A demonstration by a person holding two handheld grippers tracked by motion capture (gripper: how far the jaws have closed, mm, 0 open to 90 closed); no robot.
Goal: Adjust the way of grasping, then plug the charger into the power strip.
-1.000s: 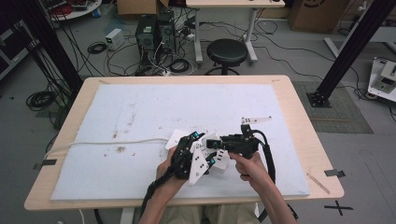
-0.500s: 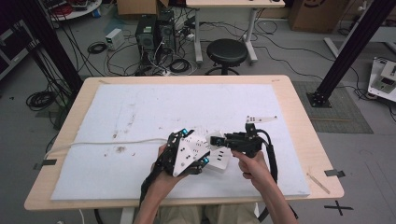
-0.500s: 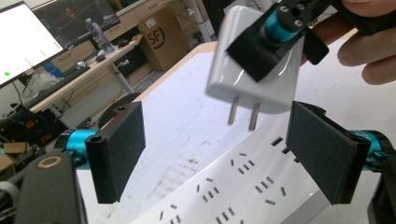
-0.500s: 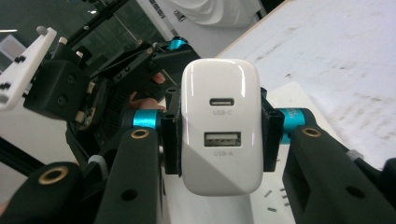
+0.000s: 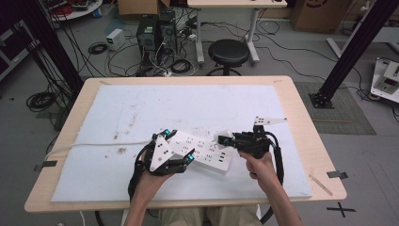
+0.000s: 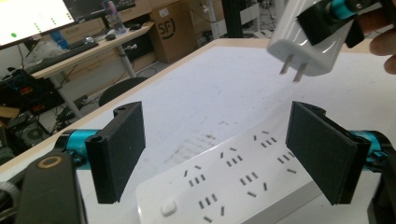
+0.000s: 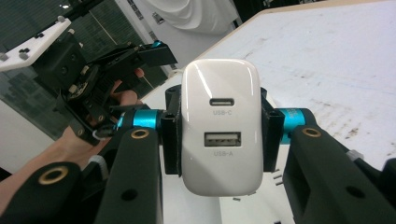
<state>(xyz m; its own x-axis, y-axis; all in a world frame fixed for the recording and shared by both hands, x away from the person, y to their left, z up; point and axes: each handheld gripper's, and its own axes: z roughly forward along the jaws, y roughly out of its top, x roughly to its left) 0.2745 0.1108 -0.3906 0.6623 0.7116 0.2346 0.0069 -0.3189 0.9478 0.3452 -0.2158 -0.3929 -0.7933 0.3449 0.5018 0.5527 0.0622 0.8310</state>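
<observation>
A white power strip (image 5: 204, 151) lies flat on the white mat, sockets up, and its cord (image 5: 94, 146) runs off the table's left side. My left gripper (image 5: 179, 143) stands open at the strip's left end; in the left gripper view its jaws straddle the power strip (image 6: 233, 182) without touching it. My right gripper (image 5: 227, 140) is shut on a white USB charger (image 7: 222, 140), gripped by its two sides. The charger (image 6: 308, 42) hangs above the strip's far end, prongs pointing down.
The white mat (image 5: 188, 108) covers most of the wooden table (image 5: 301, 108). A tape strip (image 5: 336, 174) lies near the table's right front corner. A black stool (image 5: 228, 52) and computer cases (image 5: 157, 30) stand on the floor beyond the far edge.
My left gripper has moved left and now straddles the strip's left end, uncovering more of the strip. My right gripper has shifted slightly right with the charger.
</observation>
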